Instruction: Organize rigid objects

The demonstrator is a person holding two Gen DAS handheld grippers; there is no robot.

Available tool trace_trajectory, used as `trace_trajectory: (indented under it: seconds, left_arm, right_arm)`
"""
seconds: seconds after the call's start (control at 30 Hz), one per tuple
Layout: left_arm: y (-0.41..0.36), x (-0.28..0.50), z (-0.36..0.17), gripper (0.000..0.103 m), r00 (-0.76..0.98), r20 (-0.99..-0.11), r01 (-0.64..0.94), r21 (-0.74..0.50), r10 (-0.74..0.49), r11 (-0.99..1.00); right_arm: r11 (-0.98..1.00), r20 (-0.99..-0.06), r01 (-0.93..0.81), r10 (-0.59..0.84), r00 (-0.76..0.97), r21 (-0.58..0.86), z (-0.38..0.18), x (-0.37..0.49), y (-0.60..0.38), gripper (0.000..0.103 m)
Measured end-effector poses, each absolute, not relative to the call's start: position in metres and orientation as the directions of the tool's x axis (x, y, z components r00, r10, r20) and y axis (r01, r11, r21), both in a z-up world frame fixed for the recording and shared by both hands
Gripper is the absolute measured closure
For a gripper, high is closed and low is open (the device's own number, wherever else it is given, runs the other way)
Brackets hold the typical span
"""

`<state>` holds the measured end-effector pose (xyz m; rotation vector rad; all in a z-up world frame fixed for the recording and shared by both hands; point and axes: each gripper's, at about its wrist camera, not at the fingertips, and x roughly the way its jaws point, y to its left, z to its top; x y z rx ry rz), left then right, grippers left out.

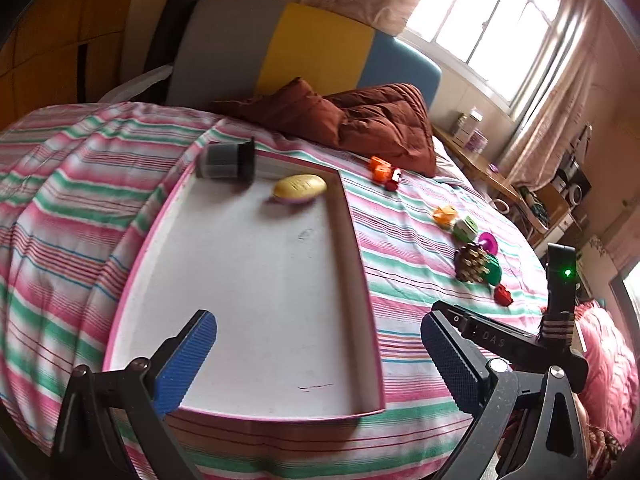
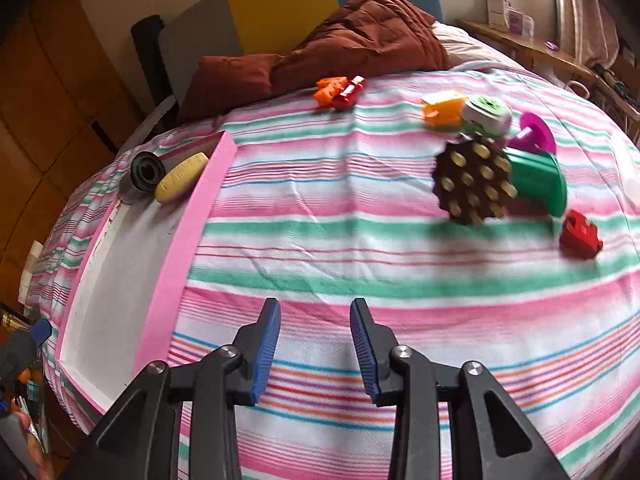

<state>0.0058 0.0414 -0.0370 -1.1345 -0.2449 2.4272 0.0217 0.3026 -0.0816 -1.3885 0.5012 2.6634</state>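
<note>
Toys: yellow oval (image 1: 300,187) and grey-black cylinder (image 1: 227,160) lie in pink-rimmed tray (image 1: 362,264) | left: studded brown disc (image 2: 472,180), green spool (image 2: 540,182), red piece (image 2: 580,235), others loose on striped bedspread (image 2: 360,240) | left gripper (image 1: 318,364) spread wide, empty | right gripper (image 2: 315,354) parted, empty

— Where do we find the tray (image 1: 360,248)?
— On the bed (image 2: 360,280). In the tray's far end we see a cylinder (image 1: 226,159) and an oval piece (image 1: 300,188) side by side.
— And right of the tray?
— Small toys (image 2: 472,178) scattered on the bed, a pillow (image 1: 376,120) behind.
</note>
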Motion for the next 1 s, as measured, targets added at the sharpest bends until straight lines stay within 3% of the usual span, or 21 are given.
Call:
trace_trajectory:
  seconds: [0.17, 0.37, 0.7, 1.0]
  left_arm:
    - [0.055, 0.010, -0.032, 0.000, -0.549, -0.681, -0.362, -0.329, 0.485, -0.872]
    - [0.064, 0.012, -0.030, 0.000, -0.543, -0.684, -0.367, -0.328, 0.486, -0.871]
    - [0.081, 0.015, -0.026, 0.000, -0.513, -0.702, -0.391, -0.321, 0.493, -0.863]
    - [0.092, 0.016, -0.029, 0.000, -0.498, -0.707, -0.404, -0.323, 0.502, -0.856]
  right_arm:
    - [-0.932, -0.798, -0.267, -0.039, -0.602, 0.247, -0.081, 0.036, 0.325, 0.067]
    - [-0.896, -0.743, -0.364, 0.061, -0.667, 0.253, -0.042, 0.014, 0.384, 0.065]
    - [-0.884, -0.820, -0.447, 0.152, -0.553, 0.138, -0.050, -0.055, 0.429, 0.064]
    - [-0.911, -0.778, -0.384, 0.131, -0.615, 0.150, -0.049, 0.012, 0.407, 0.063]
